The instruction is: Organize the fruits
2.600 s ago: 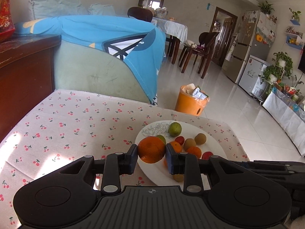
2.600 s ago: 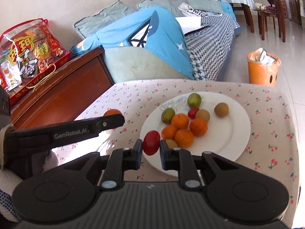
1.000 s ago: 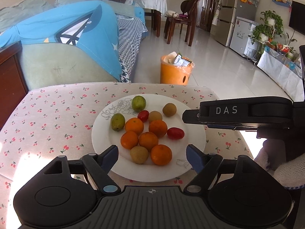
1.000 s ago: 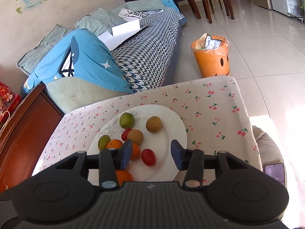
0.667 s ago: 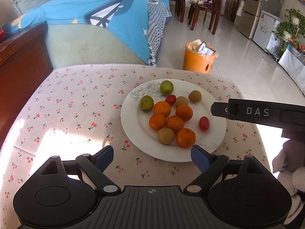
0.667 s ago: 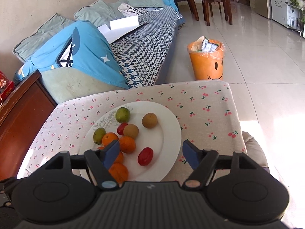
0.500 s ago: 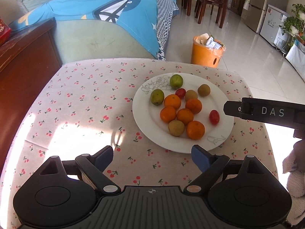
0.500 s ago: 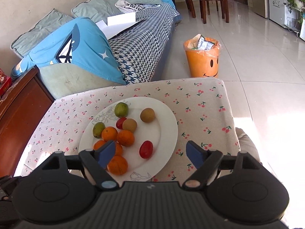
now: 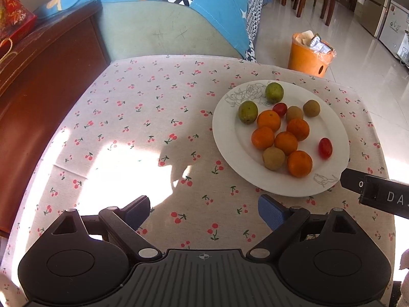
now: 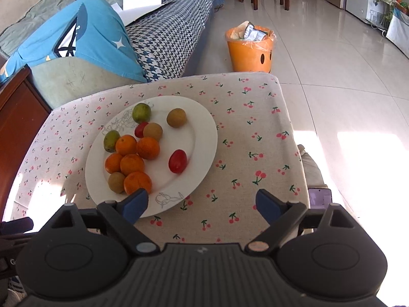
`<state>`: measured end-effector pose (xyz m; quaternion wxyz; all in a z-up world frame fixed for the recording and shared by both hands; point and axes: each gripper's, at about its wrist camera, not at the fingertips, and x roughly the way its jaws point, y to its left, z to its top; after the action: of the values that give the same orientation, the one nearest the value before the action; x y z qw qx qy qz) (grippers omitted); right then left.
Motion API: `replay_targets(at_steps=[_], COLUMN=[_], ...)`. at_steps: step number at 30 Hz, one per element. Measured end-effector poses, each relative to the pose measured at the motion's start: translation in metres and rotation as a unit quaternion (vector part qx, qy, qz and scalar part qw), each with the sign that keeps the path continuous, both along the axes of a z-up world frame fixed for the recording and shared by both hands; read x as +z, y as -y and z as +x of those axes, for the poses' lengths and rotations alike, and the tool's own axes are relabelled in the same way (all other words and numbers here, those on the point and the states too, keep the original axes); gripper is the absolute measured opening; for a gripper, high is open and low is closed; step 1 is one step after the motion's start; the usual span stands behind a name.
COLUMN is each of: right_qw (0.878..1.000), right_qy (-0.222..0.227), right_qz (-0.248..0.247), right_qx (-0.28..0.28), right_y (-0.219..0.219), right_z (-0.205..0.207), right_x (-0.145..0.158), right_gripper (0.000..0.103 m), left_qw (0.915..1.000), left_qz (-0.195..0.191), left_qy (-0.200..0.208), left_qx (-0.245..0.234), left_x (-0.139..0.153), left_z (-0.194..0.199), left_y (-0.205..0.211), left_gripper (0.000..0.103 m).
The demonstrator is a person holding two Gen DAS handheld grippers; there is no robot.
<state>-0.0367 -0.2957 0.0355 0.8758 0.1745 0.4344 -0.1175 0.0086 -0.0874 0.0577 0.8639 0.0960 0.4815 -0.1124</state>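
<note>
Left wrist view: we see the left gripper [image 9: 203,212] spread wide, empty, over the cherry-print cloth [image 9: 143,117]. Right gripper [image 10: 202,206] is spread too. Round glossy fruits [image 9: 283,133] sit heaped on the smooth white oval plate [image 9: 227,133], center right.

Red gift box [image 9: 12,18] cut off at left edge; phone [image 10: 320,198] partly behind right tool.

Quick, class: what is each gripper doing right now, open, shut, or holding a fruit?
Left gripper: open, holding nothing.
Right gripper: open, holding nothing.
</note>
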Motion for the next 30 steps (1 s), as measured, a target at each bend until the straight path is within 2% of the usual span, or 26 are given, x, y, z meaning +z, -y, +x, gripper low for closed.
replay_targets(at_steps=[10,30], right_qw=[0.999,0.997], right_qy=[-0.03,-0.044], right_qz=[-0.036,-0.043], right_qx=[0.026,0.039], right_y=[-0.016,-0.026], right_z=[0.004,0.008], right_x=[-0.013,-0.019], right_gripper=[0.092,0.093], left_qw=[0.9997,0.9991], left_qz=[0.008,0.042], left_qy=[-0.01,-0.002], left_qx=[0.023,0.011], left_x=[-0.006,-0.011], left_z=[0.01,0.009], left_y=[-0.001,0.008], left_gripper=[0.093,0.094])
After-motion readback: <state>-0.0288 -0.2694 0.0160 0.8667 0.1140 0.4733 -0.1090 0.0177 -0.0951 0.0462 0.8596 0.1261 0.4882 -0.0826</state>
